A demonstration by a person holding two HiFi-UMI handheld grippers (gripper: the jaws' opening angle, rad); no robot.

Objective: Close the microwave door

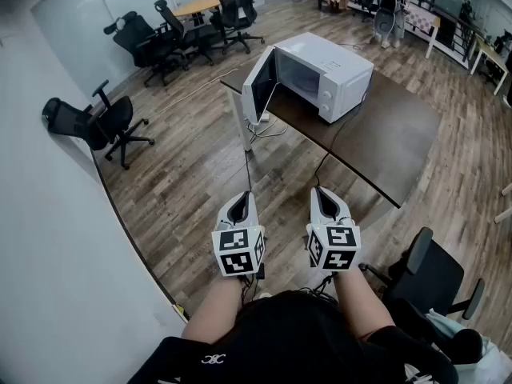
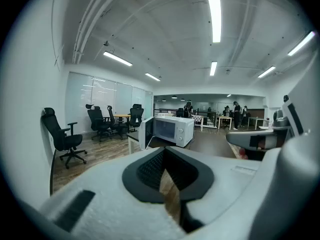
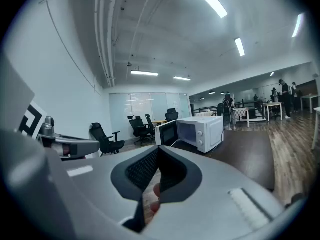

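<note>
Wood-floored office: on the dark bench [image 1: 384, 134] in the upper middle stands one microwave [image 1: 328, 74], its one door [image 1: 260, 86] swung open to the left. I judge the approach is the step in hand; next I must walk close and push. My two tools, left hand-held gripper [image 1: 242, 202] and right hand-held gripper [image 1: 322, 198], are clenched on nothing, well apart from it.

The microwave [image 1: 324, 74] sits on the table [image 1: 392, 134], its door [image 1: 260, 86] open at its left. Left of the table stand chairs [image 1: 104, 122].
</note>
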